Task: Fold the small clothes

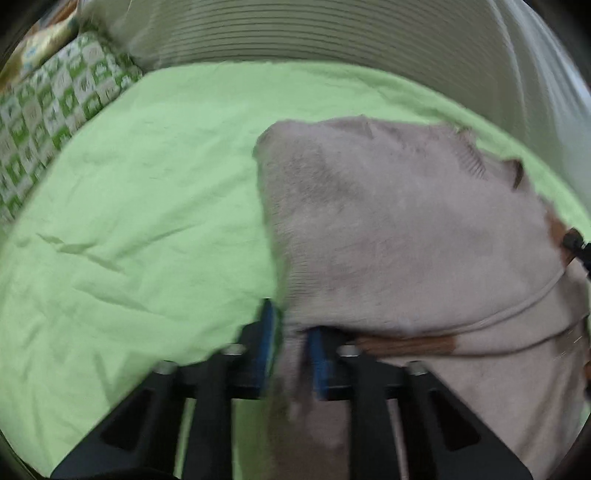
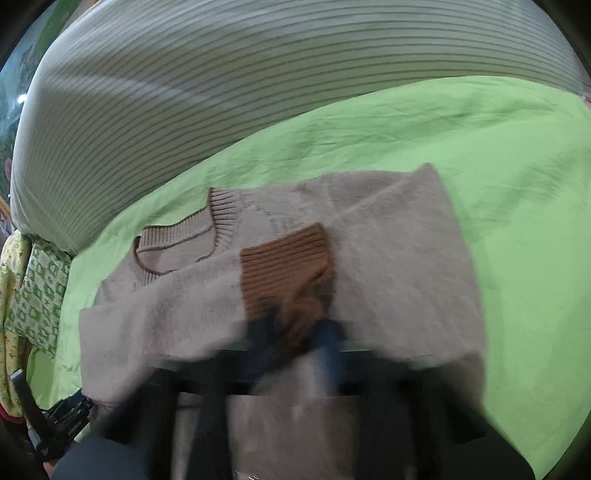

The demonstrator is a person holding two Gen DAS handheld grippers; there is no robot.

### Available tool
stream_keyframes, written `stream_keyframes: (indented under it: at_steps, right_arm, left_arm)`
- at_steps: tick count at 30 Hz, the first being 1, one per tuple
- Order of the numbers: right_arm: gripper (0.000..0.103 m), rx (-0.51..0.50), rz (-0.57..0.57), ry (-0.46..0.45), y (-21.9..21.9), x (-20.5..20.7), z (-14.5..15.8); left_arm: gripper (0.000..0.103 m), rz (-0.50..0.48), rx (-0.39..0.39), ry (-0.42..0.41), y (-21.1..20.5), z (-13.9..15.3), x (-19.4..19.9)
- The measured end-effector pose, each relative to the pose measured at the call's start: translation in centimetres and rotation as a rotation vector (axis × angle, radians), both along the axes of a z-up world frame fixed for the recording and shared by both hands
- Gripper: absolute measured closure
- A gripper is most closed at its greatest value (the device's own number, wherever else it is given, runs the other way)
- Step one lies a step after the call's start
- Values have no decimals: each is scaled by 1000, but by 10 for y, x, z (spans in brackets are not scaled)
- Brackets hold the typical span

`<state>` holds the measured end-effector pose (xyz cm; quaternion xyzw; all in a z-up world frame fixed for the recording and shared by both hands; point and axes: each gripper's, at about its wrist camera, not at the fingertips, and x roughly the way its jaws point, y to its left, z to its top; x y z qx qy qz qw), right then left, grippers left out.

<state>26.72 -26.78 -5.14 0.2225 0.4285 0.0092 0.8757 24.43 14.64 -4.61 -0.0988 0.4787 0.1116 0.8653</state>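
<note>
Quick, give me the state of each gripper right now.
Left gripper: closed on the edge of the beige sweater.
Right gripper: closed on the sweater's brown cuff; the fingers are blurred.

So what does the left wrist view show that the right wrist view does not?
Only the left wrist view shows the left gripper, shut on the sweater's edge. Only the right wrist view shows the right gripper, shut on the brown cuff, and the open neckline. Both show the beige sweater, the green sheet and the striped cushion.
</note>
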Motion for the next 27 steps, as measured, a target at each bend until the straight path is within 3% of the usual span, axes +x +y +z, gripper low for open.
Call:
stream_keyframes:
  at_steps: [4,7,9,13,15,18,21,23,27]
  right_arm:
    - [94,-31,37,-148,7,-18,55]
    - [95,-41,15,-182,-7,-35,70]
    - [95,-60,-11,-152,-17,-39,60]
    - [94,-66,-21,-11,-28,-38,11]
    - [92,-77,-22,33,-28,-39,-3]
    - [84,-111,-34,45,-25,-46,-2]
    - [61,-220,-102,30,-21,-62,17]
    - [42,-255,-105,-30,-19,-72,31]
    - [36,-252,-68,-117,-10,-71,52]
  left_arm:
    - [93,33,-39,-109,7,27,-18]
    - [93,26,-71,-103,11,22,-22]
    - [93,14,-75,-73,9,13,-19]
    - [92,5,-58,-45,5,2,-21]
    - [87,5,-79,-38,9,-3,-27]
    - [83,-19,-91,-34,17,-1,-40]
    - [71,-24,-83,-36,24,7,-54]
    - [72,-20,-100,-66,32,20,-61]
    - [58,27,-161,-121,54,42,-50]
